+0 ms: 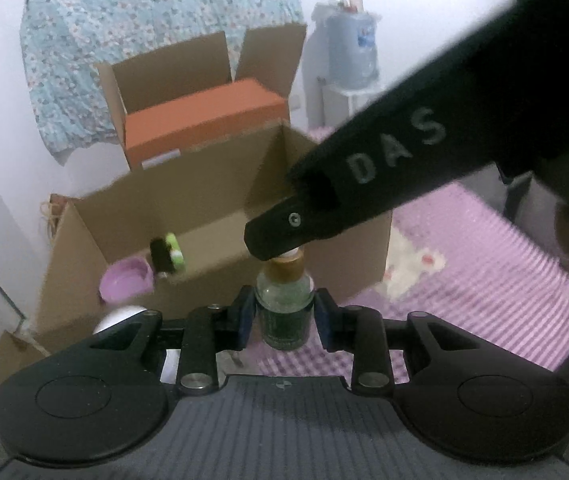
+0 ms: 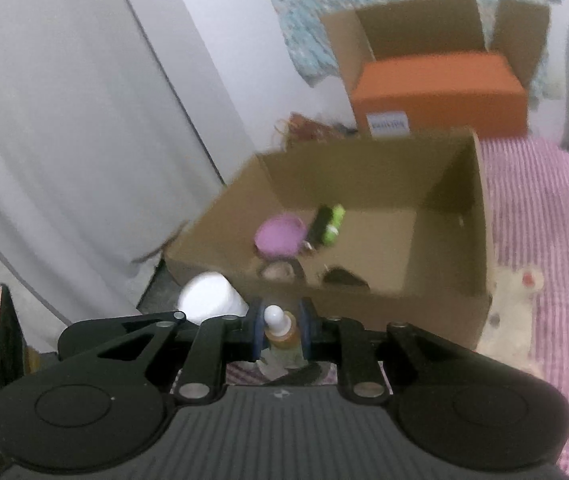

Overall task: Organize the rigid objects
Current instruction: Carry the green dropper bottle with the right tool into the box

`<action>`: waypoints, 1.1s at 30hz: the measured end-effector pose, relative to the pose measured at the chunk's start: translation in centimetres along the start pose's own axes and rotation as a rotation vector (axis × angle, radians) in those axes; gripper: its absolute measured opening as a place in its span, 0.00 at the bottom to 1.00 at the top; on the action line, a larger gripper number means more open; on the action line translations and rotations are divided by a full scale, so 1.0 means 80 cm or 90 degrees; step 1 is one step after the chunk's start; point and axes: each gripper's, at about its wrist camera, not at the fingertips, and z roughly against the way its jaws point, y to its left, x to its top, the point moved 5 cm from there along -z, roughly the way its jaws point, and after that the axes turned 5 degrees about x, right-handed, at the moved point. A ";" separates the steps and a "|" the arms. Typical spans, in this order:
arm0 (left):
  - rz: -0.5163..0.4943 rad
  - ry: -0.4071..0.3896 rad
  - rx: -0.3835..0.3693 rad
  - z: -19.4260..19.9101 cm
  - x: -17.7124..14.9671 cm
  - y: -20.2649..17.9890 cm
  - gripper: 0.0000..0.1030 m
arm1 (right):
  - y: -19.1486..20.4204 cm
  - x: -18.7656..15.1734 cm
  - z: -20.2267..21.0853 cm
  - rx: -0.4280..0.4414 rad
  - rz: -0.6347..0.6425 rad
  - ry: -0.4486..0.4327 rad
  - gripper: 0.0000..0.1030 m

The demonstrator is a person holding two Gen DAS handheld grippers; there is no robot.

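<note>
A small dropper bottle with a green label, amber collar and white tip stands upright on the purple cover. My left gripper has its blue pads against the bottle's body. My right gripper is shut on the bottle's neck; its black finger shows from above in the left wrist view. An open cardboard box behind holds a purple bowl and a green-and-black item.
A white jar lies beside the box's near left corner. A second cardboard box with an orange box inside stands further back. A white curtain hangs at left. A water jug stands at the back right.
</note>
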 end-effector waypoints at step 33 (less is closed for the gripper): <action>0.067 0.275 -0.019 -0.229 0.066 0.123 0.30 | -0.114 0.132 -0.213 0.050 -0.105 0.125 0.19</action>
